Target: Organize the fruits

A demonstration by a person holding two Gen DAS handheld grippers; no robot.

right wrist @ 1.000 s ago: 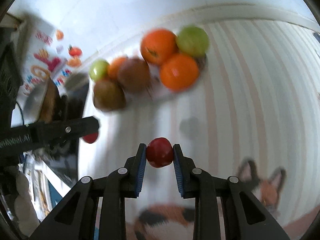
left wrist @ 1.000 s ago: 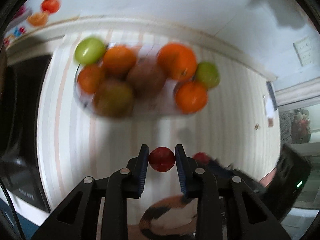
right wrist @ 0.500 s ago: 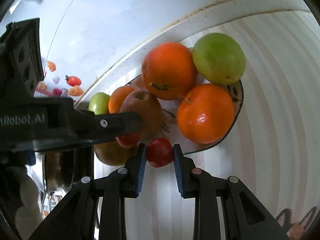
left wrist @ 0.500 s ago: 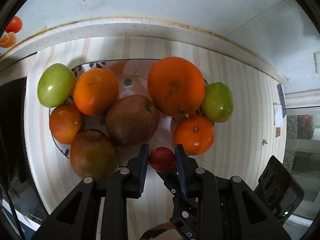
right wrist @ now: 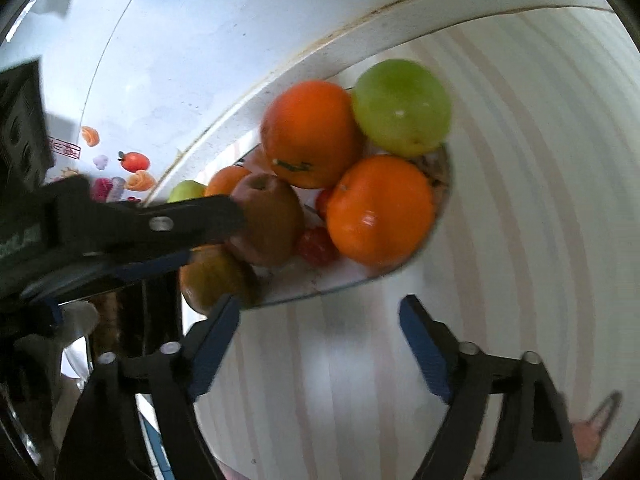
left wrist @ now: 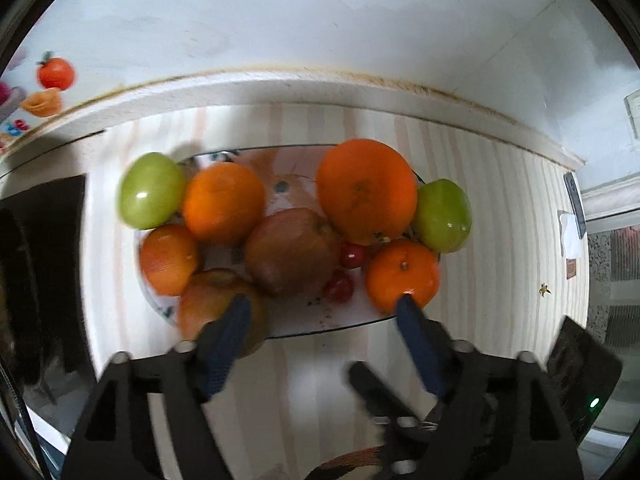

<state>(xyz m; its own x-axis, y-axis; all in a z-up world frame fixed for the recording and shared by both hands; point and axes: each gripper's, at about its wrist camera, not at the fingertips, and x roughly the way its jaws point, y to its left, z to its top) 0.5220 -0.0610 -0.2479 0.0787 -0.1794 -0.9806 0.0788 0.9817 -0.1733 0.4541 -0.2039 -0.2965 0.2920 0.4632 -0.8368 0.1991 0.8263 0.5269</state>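
A patterned plate (left wrist: 320, 326) on the striped cloth holds several oranges, two green apples and two brownish apples. Two small red fruits lie on it: one (left wrist: 339, 286) near the front, one (left wrist: 353, 255) behind it, between the brownish apple (left wrist: 292, 256) and the small orange (left wrist: 402, 274). My left gripper (left wrist: 322, 308) is open and empty at the plate's front rim. My right gripper (right wrist: 320, 306) is open and empty just in front of the plate (right wrist: 360, 276); one red fruit (right wrist: 316, 246) shows beside an orange (right wrist: 380, 210).
The wall with fruit stickers (left wrist: 48, 88) runs just behind the plate. A dark appliance (left wrist: 36, 240) stands at the left. The left gripper's arm (right wrist: 120, 224) reaches in from the left in the right wrist view. Striped cloth (right wrist: 520, 200) stretches to the right.
Both grippers opened and let go of their small red fruits, which now lie on the plate. Both grippers have drawn back a little from the plate.
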